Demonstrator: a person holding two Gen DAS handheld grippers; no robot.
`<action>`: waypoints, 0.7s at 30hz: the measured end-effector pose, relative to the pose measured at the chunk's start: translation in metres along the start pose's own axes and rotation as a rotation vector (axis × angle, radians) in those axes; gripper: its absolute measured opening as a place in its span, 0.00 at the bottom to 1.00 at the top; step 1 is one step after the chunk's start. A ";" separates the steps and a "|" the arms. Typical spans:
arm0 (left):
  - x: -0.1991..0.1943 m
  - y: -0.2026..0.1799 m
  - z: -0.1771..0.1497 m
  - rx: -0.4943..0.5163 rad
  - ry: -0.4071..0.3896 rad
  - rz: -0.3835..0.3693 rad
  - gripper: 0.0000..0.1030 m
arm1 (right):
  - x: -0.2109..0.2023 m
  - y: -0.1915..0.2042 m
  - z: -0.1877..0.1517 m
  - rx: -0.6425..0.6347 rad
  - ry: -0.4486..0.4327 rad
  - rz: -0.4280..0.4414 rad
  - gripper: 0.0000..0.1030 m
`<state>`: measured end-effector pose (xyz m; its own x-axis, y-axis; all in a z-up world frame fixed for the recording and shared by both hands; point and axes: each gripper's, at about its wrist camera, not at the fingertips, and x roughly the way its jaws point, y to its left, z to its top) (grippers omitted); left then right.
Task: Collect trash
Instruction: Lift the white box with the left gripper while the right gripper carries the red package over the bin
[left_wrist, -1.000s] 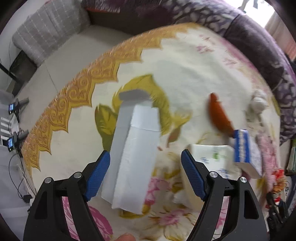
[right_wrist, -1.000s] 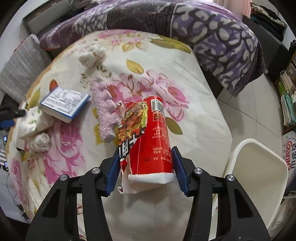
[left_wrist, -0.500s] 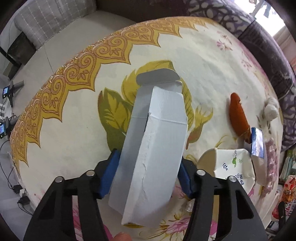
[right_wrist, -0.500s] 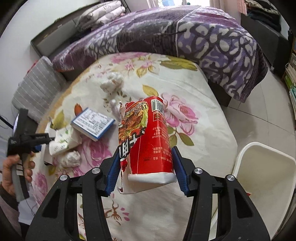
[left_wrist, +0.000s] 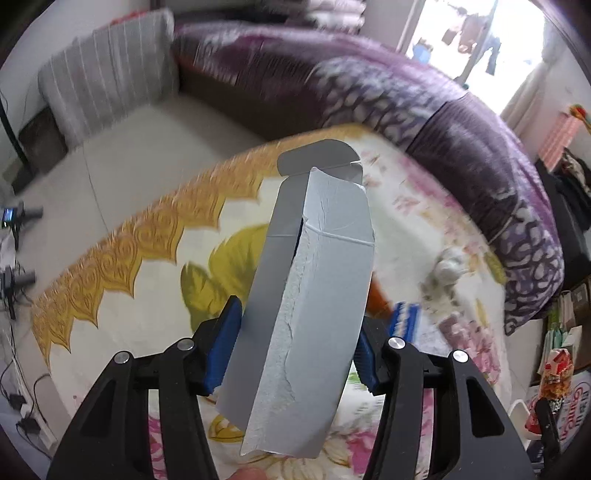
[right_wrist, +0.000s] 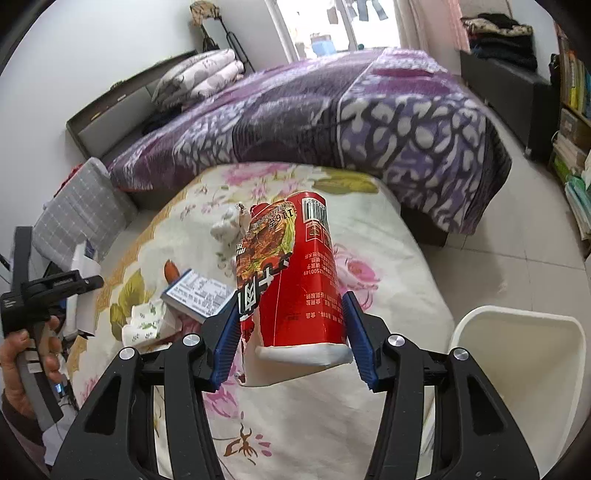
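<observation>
Both tongs are loaded: the left tongs (left_wrist: 293, 349) clamp a grey carton (left_wrist: 306, 295), the right tongs (right_wrist: 290, 338) a red noodle cup (right_wrist: 295, 280). Carrying seems under way; next, the cup likely swings to the white bin (right_wrist: 517, 373), low right of the right tongs, for release.

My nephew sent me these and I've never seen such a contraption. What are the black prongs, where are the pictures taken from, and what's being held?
No robot here: a person holds a two-finger tool in each hand, each with a camera looking along its fingers. In the left wrist view, the left tool is clamped on a grey cardboard box. In the right wrist view, the right tool grips a red noodle cup. Below lies a flowered blanket with a small printed box and crumpled tissue. A white bin stands to the right.
</observation>
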<state>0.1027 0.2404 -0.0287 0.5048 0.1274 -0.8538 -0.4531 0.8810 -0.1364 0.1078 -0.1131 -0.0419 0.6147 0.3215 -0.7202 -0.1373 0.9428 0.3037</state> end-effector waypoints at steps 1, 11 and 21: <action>-0.005 -0.004 0.002 0.004 -0.021 0.001 0.53 | -0.003 0.000 0.000 -0.002 -0.015 -0.007 0.49; -0.052 -0.049 -0.016 0.029 -0.189 -0.006 0.54 | -0.025 -0.006 0.000 0.004 -0.104 -0.066 0.49; -0.073 -0.103 -0.051 0.103 -0.267 -0.028 0.54 | -0.041 -0.023 -0.005 0.048 -0.128 -0.115 0.49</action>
<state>0.0751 0.1172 0.0224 0.6981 0.2061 -0.6857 -0.3661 0.9257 -0.0945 0.0821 -0.1480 -0.0221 0.7185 0.1947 -0.6677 -0.0250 0.9666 0.2550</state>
